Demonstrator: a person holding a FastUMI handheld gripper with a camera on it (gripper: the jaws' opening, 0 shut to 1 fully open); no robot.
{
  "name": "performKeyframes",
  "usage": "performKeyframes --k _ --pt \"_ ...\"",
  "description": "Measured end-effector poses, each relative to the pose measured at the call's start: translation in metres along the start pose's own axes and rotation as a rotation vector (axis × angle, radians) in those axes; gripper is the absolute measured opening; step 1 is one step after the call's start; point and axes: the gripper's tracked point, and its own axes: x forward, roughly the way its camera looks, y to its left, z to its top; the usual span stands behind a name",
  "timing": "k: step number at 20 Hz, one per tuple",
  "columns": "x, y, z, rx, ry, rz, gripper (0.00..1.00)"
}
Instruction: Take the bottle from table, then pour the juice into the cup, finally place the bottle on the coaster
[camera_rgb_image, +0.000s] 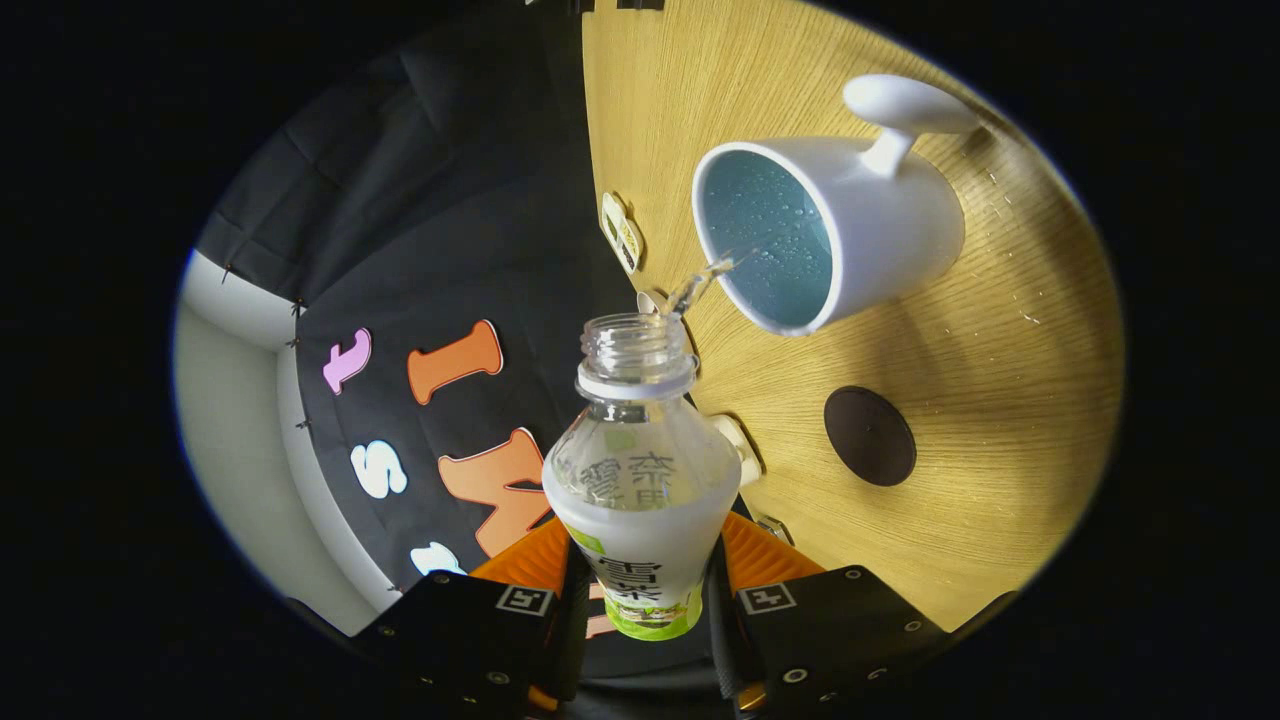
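Between the two fingers sits the bottle (640, 480), clamped on both sides around its lower body, so the gripper (645, 590) is clenched right on it. It's a clear plastic bottle with a white and green label wrap, cap off, open neck pointing away from the fingers. The whole scene is rolled sideways in this view, so the bottle is tipped over toward the cup. A thin stream of clear liquid (700, 282) is coming off the lip of the neck and reaching the rim of the cup (830, 230).

That cup is just beyond the bottle's mouth, white outside, pale blue inside, with a chunky white handle on the far side from the bottle. You can see droplets stuck all over the inner wall. Can't really tell how much liquid is pooled in it.

Near the cup, off to the side of the bottle's shoulder, is the coaster (869, 436), a dark round disc lying flat on the wooden table (1000, 400) with nothing on it. It's apart from both the cup and the bottle.

A few small splashes show on the tabletop past the cup. Along the table edge there are a couple of little pale tags (621, 232).
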Motion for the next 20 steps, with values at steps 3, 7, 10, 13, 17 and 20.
performKeyframes --k 3,7,10,13,17,20 --pt "0.0004 -0.0004 -0.0001 0.005 0.003 -0.004 0.52" --pt "0.0006 -0.0005 -0.0004 0.015 0.008 0.001 0.52" --pt "0.0006 0.0008 -0.0022 0.018 0.009 -0.002 0.53" --pt "0.0013 -0.0001 -0.0023 0.031 0.012 0.0 0.53" --pt "0.0024 0.0014 -0.0034 0.037 0.013 0.0 0.53" --pt "0.0036 0.0009 -0.0029 0.047 0.009 -0.001 0.52"
